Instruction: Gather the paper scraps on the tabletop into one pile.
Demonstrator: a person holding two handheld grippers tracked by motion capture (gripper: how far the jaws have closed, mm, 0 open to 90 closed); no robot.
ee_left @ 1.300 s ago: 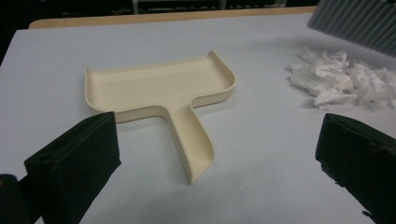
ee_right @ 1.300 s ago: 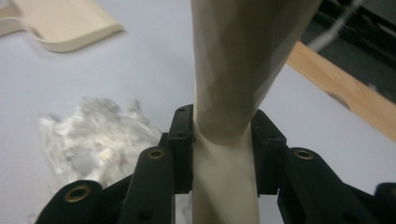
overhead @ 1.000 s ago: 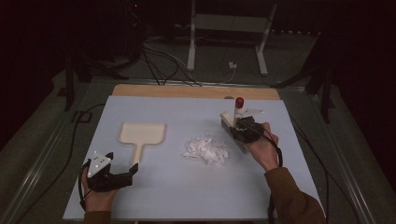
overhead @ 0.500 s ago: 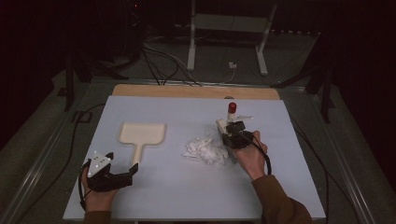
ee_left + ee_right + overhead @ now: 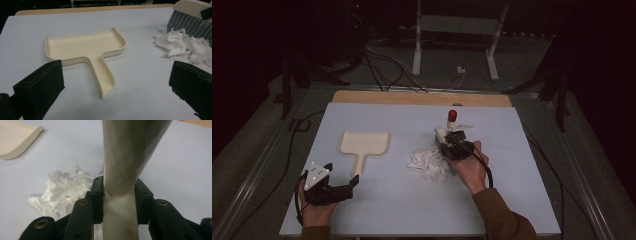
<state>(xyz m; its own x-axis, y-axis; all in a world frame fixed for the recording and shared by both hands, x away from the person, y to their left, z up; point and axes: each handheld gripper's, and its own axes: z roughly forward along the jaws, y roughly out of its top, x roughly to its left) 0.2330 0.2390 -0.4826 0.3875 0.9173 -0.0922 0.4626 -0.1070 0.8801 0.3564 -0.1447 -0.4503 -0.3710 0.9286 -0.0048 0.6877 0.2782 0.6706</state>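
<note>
Paper scraps [image 5: 428, 161] between brush [image 5: 447, 136] and dustpan [image 5: 363, 145]

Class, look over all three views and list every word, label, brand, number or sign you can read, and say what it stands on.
None: no readable text in any view.
Cream plastic dustpan: plain, no marking.
Cream-handled brush with grey bristles: no label visible; its handle is bare between the right gripper jaws.
Pile of white shredded paper: no print visible.
Pale blue table top: unmarked.
</note>
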